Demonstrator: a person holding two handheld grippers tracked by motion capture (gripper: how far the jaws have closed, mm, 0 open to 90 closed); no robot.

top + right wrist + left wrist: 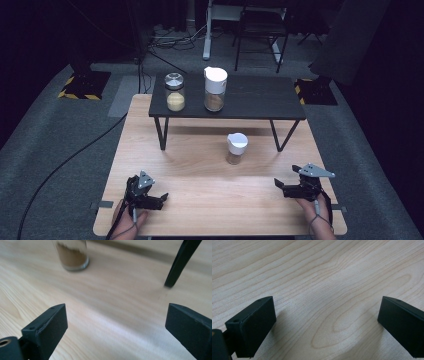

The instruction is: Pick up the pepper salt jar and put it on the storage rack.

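So, nearest the person: both grippers sit low at the near edge of the worktop (200, 210), one per hand. The left gripper (161, 199) has its jaws spread wide w/ nothing between them; in the left gripper view there's just bare wood grain under them. The right gripper (279, 185) is the same – jaws wide apart, empty – and it points toward the middle of the worktop.

Farther in, approx. mid-worktop, stands a small white-capped jar (236, 148) w/ brown powder in the lower part. It's upright, alone, well apart from both grippers, a bit nearer the right one. In the right gripper view its glass base (72, 257) shows ahead and left of the jaws' line, not between them.

Beyond that, a low black shelf (260, 100) on thin legs spans the far side. On it: a metal-lidded jar (175, 92) w/ yellow contents and, just beside it, a taller white-lidded jar (215, 89) w/ brown contents. Room left on the shelf's right half.

Progress, as a judgement: two jars up on the shelf, one on the worktop – prob. the small jar is next to go up. Nothing gripped yet; the reach, grasp, lift and placing are all left.
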